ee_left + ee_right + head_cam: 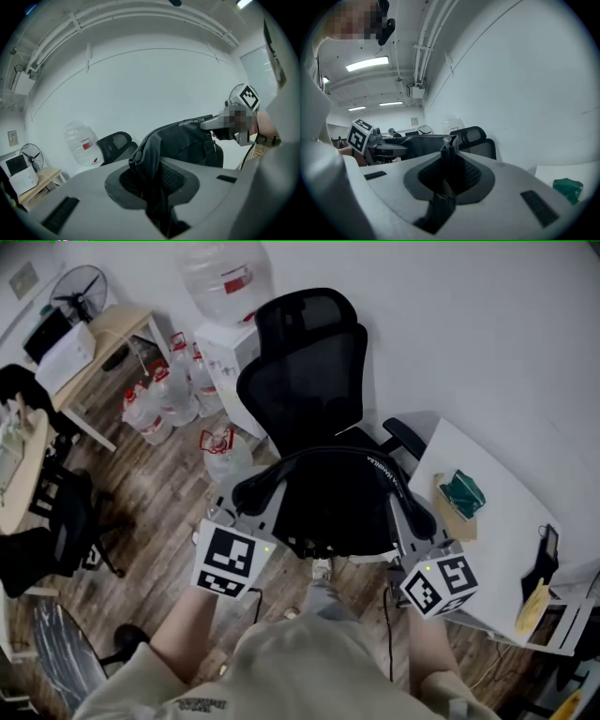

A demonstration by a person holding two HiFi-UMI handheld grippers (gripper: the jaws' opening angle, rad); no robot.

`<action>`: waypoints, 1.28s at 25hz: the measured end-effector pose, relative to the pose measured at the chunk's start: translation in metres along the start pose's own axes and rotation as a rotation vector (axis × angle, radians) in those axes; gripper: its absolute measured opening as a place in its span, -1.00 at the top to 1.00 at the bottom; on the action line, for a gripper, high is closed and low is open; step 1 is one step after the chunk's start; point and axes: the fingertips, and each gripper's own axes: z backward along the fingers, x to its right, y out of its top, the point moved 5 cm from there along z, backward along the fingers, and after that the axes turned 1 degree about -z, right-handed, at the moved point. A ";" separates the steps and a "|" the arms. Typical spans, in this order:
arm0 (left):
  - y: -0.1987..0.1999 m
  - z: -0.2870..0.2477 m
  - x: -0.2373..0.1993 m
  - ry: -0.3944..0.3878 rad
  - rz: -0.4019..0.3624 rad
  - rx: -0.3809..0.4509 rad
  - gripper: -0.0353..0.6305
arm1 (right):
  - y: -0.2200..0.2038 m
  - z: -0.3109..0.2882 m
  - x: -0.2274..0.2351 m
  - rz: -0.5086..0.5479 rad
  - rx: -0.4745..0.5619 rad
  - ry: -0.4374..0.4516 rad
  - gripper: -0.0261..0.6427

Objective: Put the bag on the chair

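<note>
White walls, wood floor, white desk

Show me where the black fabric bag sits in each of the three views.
Head view: the black fabric bag is at centre.
Left gripper view: bag right of centre, a fold clamped in the left tongs.
Right gripper view: bag left of centre, a fold clamped in the right tongs.
Shared landmark: the black mesh office chair.
</note>
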 end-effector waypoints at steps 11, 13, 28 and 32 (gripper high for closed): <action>0.040 -0.156 -0.051 0.027 -0.023 -0.001 0.67 | 0.033 -0.109 0.127 0.029 0.041 -0.029 0.76; 0.040 -0.178 -0.057 0.032 -0.020 -0.002 0.67 | 0.034 -0.123 0.143 0.030 0.043 -0.039 0.76; -0.035 -0.316 -0.080 -0.034 0.003 -0.044 0.67 | -0.038 -0.214 0.228 -0.041 -0.010 -0.178 0.75; -0.073 -0.350 -0.085 -0.085 0.020 -0.067 0.67 | -0.073 -0.238 0.243 -0.059 -0.047 -0.214 0.75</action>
